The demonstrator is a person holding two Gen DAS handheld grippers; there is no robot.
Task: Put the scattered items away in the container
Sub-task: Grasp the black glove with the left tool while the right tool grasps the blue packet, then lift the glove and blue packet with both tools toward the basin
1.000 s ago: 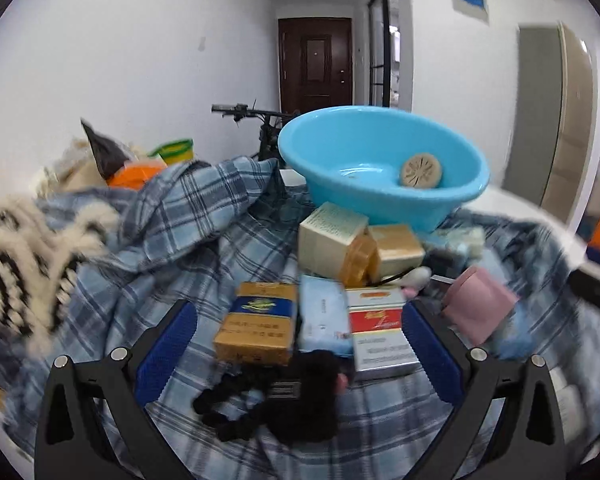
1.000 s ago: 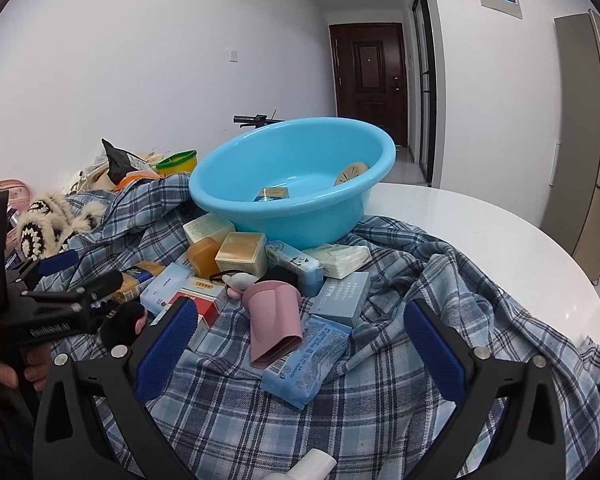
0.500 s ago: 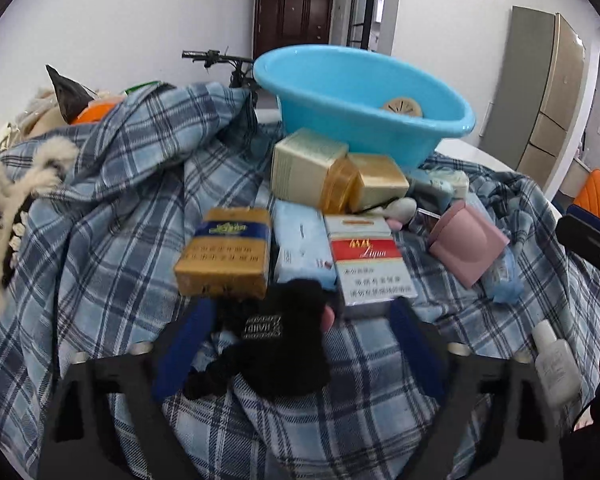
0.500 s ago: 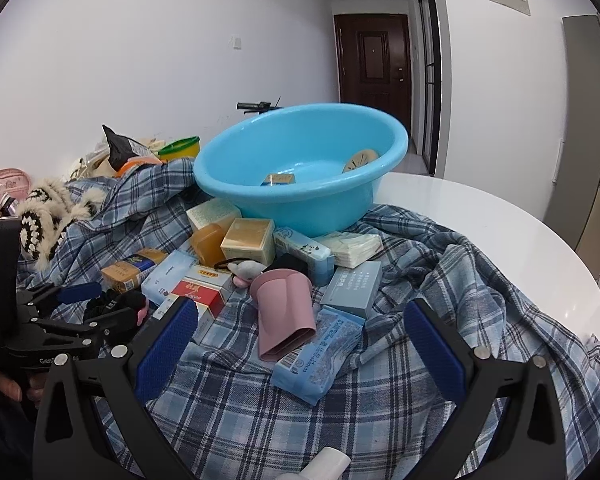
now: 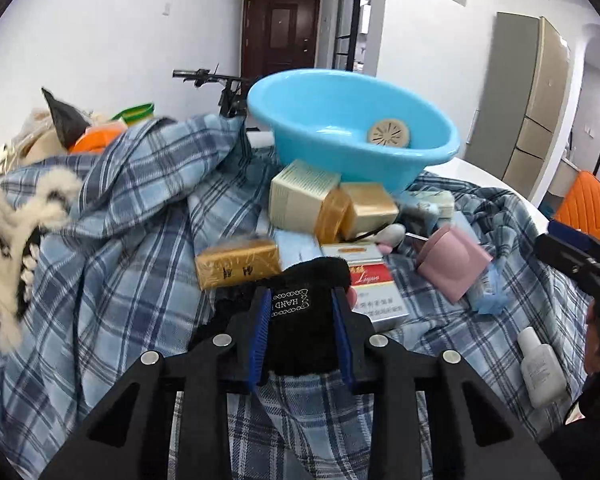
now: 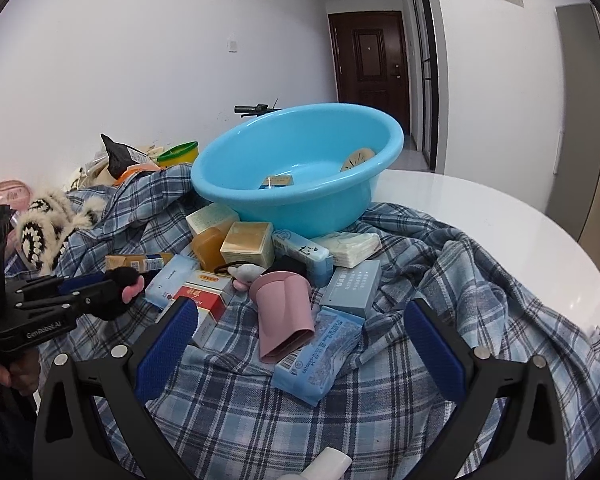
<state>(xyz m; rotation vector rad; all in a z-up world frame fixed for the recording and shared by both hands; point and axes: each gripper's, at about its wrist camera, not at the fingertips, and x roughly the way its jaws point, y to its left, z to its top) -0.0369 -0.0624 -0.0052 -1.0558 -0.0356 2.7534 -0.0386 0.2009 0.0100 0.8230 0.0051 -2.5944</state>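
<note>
The left gripper (image 5: 302, 322) has its jaws clamped on the black glove (image 5: 300, 332), at 6 o'clock of the basin (image 5: 352, 136). Only the right view shows a small box (image 6: 278, 181) lying in the basin. The right gripper (image 6: 300, 346) has its jaws apart over the cloth (image 6: 260, 408), holding nothing.

Blue basin (image 6: 300, 184) behind scattered boxes (image 6: 247, 242)
</note>
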